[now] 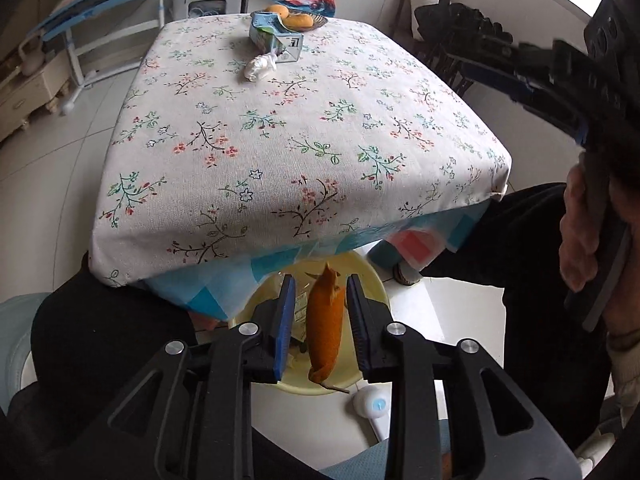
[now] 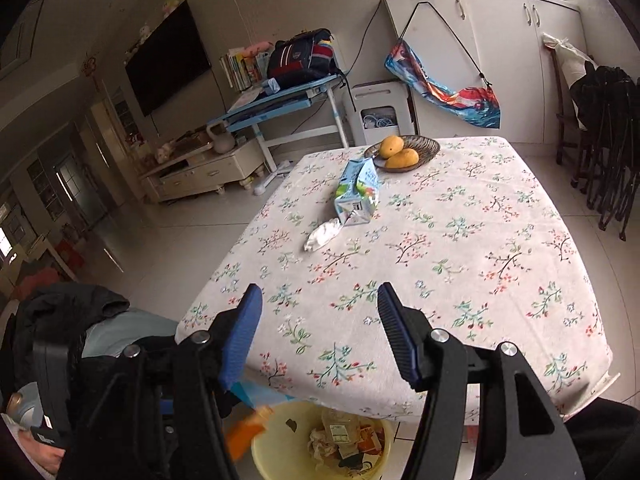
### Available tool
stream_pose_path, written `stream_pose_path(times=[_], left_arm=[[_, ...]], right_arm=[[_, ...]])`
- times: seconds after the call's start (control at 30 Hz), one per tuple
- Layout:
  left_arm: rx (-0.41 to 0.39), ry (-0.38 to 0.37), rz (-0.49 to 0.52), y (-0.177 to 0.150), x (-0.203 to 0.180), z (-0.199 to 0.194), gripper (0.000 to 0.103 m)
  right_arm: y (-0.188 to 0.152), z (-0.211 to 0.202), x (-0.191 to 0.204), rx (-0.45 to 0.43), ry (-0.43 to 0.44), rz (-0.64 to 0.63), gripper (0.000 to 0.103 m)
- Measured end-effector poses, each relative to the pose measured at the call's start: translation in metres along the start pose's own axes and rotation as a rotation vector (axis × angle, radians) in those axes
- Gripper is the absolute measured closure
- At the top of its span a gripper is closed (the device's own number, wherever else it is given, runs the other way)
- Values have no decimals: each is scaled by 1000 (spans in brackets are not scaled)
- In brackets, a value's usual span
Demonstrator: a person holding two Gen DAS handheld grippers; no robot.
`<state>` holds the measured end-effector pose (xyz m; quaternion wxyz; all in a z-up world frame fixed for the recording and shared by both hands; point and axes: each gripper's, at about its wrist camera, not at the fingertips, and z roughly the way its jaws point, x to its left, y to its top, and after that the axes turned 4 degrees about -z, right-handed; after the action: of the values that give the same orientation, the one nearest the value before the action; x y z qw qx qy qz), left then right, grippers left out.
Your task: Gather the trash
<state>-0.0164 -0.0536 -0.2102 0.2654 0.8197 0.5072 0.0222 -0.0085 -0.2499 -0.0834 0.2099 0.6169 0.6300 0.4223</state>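
My left gripper (image 1: 320, 280) hangs open over a yellow bin (image 1: 372, 276) on the floor by the table's near edge. An orange wrapper (image 1: 325, 328) is between its jaws without touching them, above the bin; it shows blurred in the right wrist view (image 2: 246, 432). The bin (image 2: 280, 448) holds several pieces of trash. My right gripper (image 2: 320, 292) is open and empty above the near part of the table. A flattened blue carton (image 2: 357, 194) and a crumpled white tissue (image 2: 322, 234) lie on the floral tablecloth (image 2: 440, 260); both also show in the left wrist view, carton (image 1: 274, 36) and tissue (image 1: 260, 68).
A basket with two mangoes (image 2: 404, 152) sits at the table's far edge. Dark folding chairs (image 2: 608, 140) stand to the right. A blue desk (image 2: 280, 100) and a low cabinet (image 2: 204, 172) stand behind on the left. A white round object (image 1: 370, 400) lies on the floor beside the bin.
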Motion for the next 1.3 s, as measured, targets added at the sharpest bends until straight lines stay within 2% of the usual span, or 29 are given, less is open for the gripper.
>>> stream_pose_path(times=[0.07,0.13,0.2,0.3,0.5,0.67,0.73,0.77,0.8,0.97,1.13,1.3], left_arm=[[-35,28,8,6,-1,-3,69],[-91,84,8,23,5,-9,60],[-160,143,-18,51,17,-13,46],[-245,220,-56,99,33,-1,33],[-209,283,-126,196,63,70,29],[-162,306,-156,243,76,123,15],[-125,324,-162,250,80,142,12],[-130,339,-155,251,80,148,7],[-129,361,-145,252,79,151,6],[-133,365,-149,252,77,151,6],[-133,362,-151,252,76,151,6],[-134,362,-151,253,76,151,6]], right_arm=[[7,2,-8,-10,-1,2,44],[13,6,-15,-11,1,6,44],[16,14,-19,-4,-1,1,44],[18,27,-28,12,-2,14,44],[11,54,-46,53,12,82,44],[9,64,-51,69,36,131,44],[7,66,-51,76,43,139,42],[6,67,-50,83,50,145,42],[5,69,-51,91,55,151,42],[2,79,-52,122,43,172,42],[1,74,-54,117,40,200,41],[0,75,-48,123,32,171,41]])
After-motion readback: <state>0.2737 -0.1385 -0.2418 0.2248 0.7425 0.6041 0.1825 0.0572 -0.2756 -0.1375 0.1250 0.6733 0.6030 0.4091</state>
